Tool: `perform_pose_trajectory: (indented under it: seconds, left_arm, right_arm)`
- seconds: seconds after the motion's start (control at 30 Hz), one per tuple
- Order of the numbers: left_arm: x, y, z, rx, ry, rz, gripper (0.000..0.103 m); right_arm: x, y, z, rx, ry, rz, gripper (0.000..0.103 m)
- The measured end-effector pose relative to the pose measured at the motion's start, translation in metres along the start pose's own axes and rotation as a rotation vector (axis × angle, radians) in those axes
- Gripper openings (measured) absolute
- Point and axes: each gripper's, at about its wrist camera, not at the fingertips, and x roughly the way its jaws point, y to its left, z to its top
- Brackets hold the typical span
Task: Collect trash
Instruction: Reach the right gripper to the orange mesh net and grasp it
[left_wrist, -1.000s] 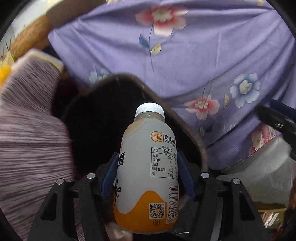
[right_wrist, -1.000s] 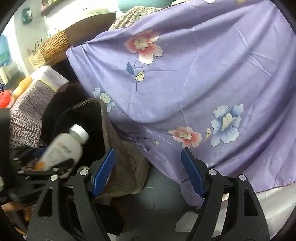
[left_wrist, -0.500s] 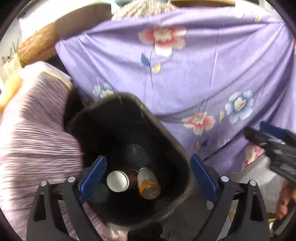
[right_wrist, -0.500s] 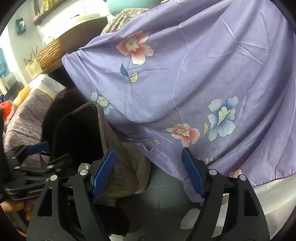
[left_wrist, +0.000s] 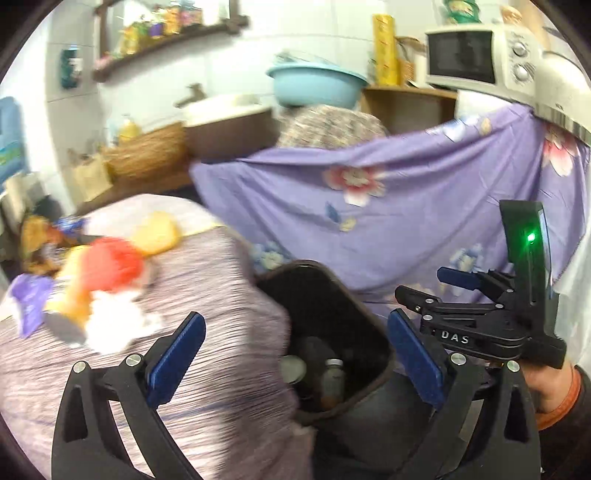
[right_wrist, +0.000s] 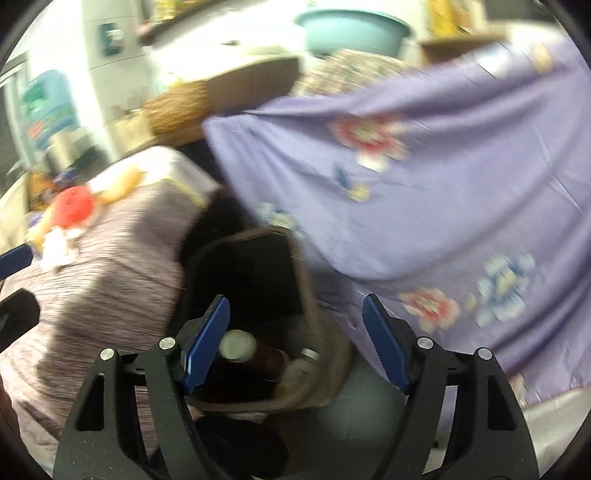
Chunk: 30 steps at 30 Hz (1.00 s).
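Note:
A dark bin (left_wrist: 314, 291) stands on the floor between the striped table and the purple cloth. Inside it lie a small bottle (left_wrist: 332, 376) and a round-lidded can (left_wrist: 293, 369). My left gripper (left_wrist: 295, 325) hangs above the bin, its jaws opening with nothing between them. My right gripper (right_wrist: 295, 306) is open and empty over the bin (right_wrist: 243, 266), where the can (right_wrist: 238, 345) and the bottle cap (right_wrist: 310, 356) show. In the left wrist view the right gripper (left_wrist: 421, 284) sits to the bin's right, held by a hand (left_wrist: 546, 384). Blurred trash lies on the table: a red piece (left_wrist: 110, 262), a yellow piece (left_wrist: 155, 232), a purple wrapper (left_wrist: 29, 295).
The striped-cloth table (left_wrist: 203, 369) is left of the bin. A purple floral cloth (left_wrist: 406, 221) hangs behind and to the right. Further back are a blue basin (left_wrist: 317, 83), a microwave (left_wrist: 476, 59), a woven basket (left_wrist: 147, 155) and a wall shelf.
My left gripper let go of the white-and-orange bottle, which now lies in the bin. That gripper opened wide and rose. The right gripper also lifted and now looks into the bin.

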Motion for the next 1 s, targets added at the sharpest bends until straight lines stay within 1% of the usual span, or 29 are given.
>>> perform_pose_trajectory:
  seconds: [0.17,0.23,0.3,0.4,0.5,0.57,0.7,0.83,0.93,1.0]
  left_arm:
    - [-0.029,0.044,-0.013,-0.069,-0.02,0.099,0.098]
    - [-0.04,0.066,-0.019,-0.1,-0.022,0.154,0.098]
    - [-0.046,0.089,-0.027,-0.131,-0.01,0.214,0.098]
    - [-0.053,0.119,-0.039,-0.175,0.01,0.28,0.098]
    - [-0.062,0.149,-0.051,-0.218,0.027,0.333,0.098]
    - [-0.067,0.163,-0.058,-0.24,0.035,0.351,0.098]
    - [-0.075,0.182,-0.063,-0.247,0.039,0.383,0.098]
    - [-0.074,0.19,-0.063,-0.24,0.045,0.376,0.098]
    - [-0.071,0.195,-0.063,-0.234,0.049,0.365,0.098]
    - [-0.068,0.198,-0.061,-0.231,0.053,0.35,0.098]
  right_arm:
    - [-0.008,0.064,0.016,-0.13,-0.047,0.145,0.074]
    - [-0.011,0.086,0.019,-0.179,-0.056,0.193,0.074]
    - [-0.011,0.113,0.023,-0.241,-0.061,0.242,0.074]
    - [-0.01,0.151,0.031,-0.316,-0.065,0.311,0.074]
    - [-0.009,0.187,0.042,-0.394,-0.087,0.369,0.074]
    - [-0.003,0.207,0.051,-0.435,-0.087,0.402,0.073]
    - [0.016,0.245,0.07,-0.483,-0.056,0.43,0.065]
    - [0.039,0.273,0.084,-0.515,-0.037,0.411,0.064]
    - [0.057,0.289,0.087,-0.542,-0.025,0.383,0.063]
    - [0.071,0.299,0.085,-0.58,-0.014,0.348,0.055]
